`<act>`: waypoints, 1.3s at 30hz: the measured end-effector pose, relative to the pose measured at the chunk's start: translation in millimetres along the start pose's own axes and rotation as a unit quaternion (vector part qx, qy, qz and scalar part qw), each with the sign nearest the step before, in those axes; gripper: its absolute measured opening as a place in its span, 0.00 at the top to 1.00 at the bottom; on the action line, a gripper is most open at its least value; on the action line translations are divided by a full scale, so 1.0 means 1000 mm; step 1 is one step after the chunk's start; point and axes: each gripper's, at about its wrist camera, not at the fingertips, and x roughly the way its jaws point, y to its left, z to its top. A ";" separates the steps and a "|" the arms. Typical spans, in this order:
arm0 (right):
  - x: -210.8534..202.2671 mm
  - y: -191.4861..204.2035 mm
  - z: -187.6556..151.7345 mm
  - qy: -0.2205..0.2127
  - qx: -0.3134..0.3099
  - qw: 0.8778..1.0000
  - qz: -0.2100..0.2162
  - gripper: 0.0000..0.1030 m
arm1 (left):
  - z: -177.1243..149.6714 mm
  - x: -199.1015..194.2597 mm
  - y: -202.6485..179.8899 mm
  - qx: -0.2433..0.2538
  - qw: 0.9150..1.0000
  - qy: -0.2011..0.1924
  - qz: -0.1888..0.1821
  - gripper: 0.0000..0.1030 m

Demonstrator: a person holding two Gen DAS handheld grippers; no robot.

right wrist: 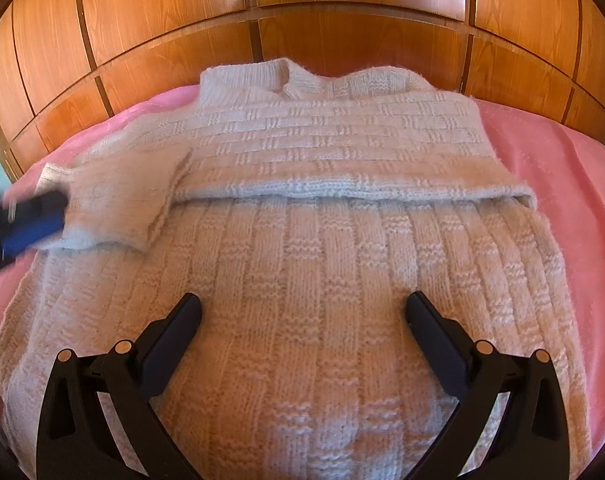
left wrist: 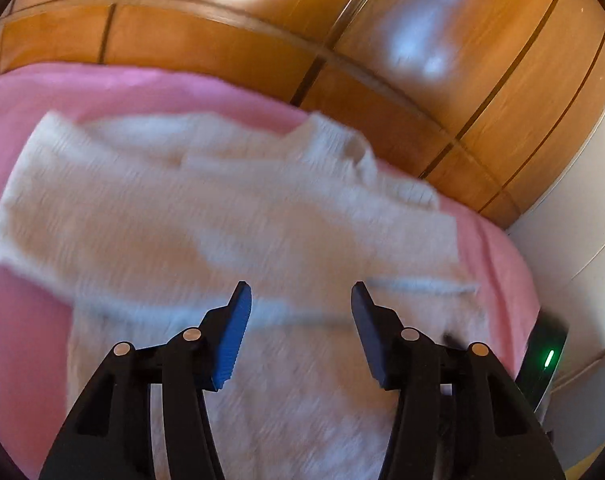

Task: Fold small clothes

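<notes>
A cream knitted sweater (right wrist: 302, 280) lies flat on a pink blanket (right wrist: 562, 184). Its sleeves are folded across the chest, one cuff (right wrist: 114, 208) resting at the left. It also shows blurred in the left wrist view (left wrist: 230, 208). My right gripper (right wrist: 302, 308) is open and empty, hovering just above the sweater's lower body. My left gripper (left wrist: 300, 296) is open and empty over the sweater's edge. In the right wrist view its blue-padded fingers (right wrist: 34, 224) show blurred beside the folded cuff.
A wooden panelled wardrobe (right wrist: 302, 8) stands right behind the bed. In the left wrist view, a white wall (left wrist: 582, 208) and a dark device with a green light (left wrist: 548, 358) sit at the right, past the blanket's edge.
</notes>
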 end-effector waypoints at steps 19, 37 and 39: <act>-0.006 0.084 0.072 0.010 -0.062 0.990 0.124 0.95 | -0.061 -0.040 0.047 -0.028 0.999 -0.005 0.040 0.51; 0.028 -0.085 0.092 0.024 0.081 0.995 -0.057 0.95 | -0.047 -0.033 0.051 -0.045 0.995 0.009 0.088 0.51; 0.030 -0.088 0.084 0.022 0.083 0.995 -0.057 0.94 | -0.042 -0.037 0.050 -0.050 0.995 0.006 0.086 0.51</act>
